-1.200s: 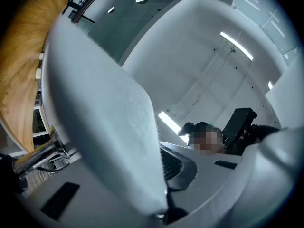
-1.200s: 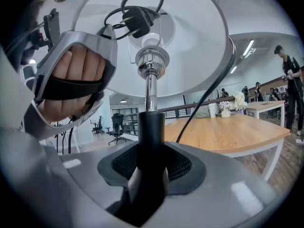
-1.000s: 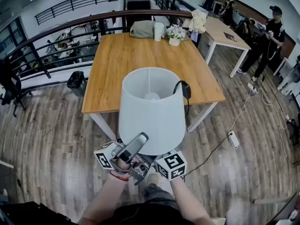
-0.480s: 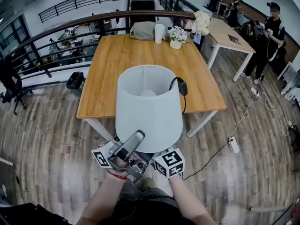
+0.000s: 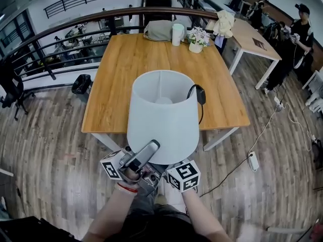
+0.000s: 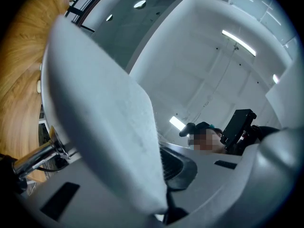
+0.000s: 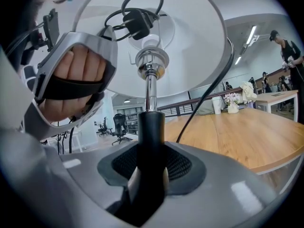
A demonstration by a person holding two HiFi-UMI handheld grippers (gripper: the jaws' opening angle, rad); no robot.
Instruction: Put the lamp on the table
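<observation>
The lamp's white shade [image 5: 162,117] fills the middle of the head view, held up over the floor just short of the wooden table's [image 5: 126,69] near edge. My left gripper [image 5: 132,161] is shut on the shade's lower rim [image 6: 109,127], whose fabric runs between the jaws [image 6: 164,194]. My right gripper [image 5: 174,174] is shut on the lamp's stem [image 7: 151,127], black low down and chrome above, up to the bulb socket [image 7: 151,63]. The black plug [image 5: 200,95] and its cord hang over the shade's rim; the cord [image 7: 135,20] is coiled inside the shade.
A grey bag [image 5: 159,30], a white cup [image 5: 177,34] and a flower pot [image 5: 196,40] stand at the table's far end. A second table [image 5: 252,37] and people [image 5: 298,39] are at the right. A power strip [image 5: 254,160] lies on the floor, and a railing [image 5: 55,39] runs behind.
Both grippers have carried the lamp forward towards the table; its near edge now lies closer under the shade. Neither grip has changed.
</observation>
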